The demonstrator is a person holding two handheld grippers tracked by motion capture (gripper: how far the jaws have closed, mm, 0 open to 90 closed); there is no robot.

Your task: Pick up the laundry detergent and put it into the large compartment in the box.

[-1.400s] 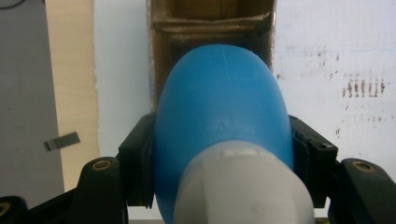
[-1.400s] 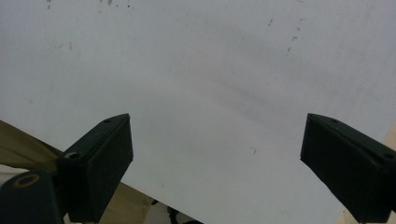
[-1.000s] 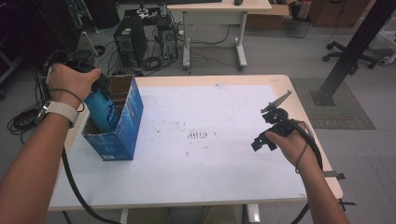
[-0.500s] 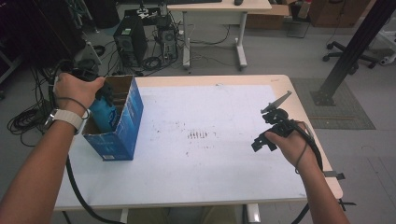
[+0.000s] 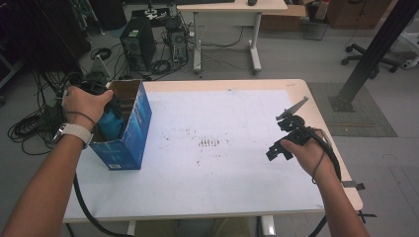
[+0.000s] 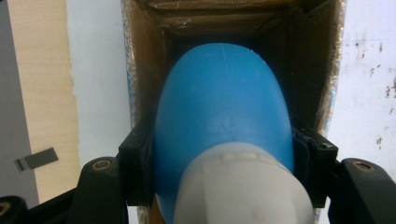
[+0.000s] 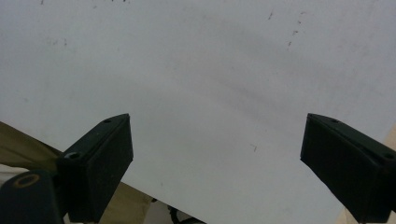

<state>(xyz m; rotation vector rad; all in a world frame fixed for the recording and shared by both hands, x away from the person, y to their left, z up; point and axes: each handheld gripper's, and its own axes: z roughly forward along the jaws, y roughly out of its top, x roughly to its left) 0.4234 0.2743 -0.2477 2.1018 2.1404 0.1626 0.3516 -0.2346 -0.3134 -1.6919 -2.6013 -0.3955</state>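
An open blue cardboard box (image 5: 127,133) stands at the table's left edge. Inside it, a blue bottle (image 5: 110,122) with a white cap is partly below the rim. My left gripper (image 5: 106,106) is shut on the blue bottle (image 6: 223,121), its jaws pressing both sides just above the white cap (image 6: 240,186), over the brown inside of the box (image 6: 144,74). My right gripper (image 5: 276,150) hovers over the right part of the white table sheet, open; its jaws stand wide apart with nothing between them (image 7: 215,154).
The white sheet (image 5: 222,148) covers most of the wooden table (image 5: 316,98), with dark smudges near its middle. Beyond the table are a computer tower (image 5: 136,47), cables on the floor and a second desk. A black post stands at the far right.
My left hand has lowered the blue bottle deeper into the box. The right gripper has stayed in place, open.
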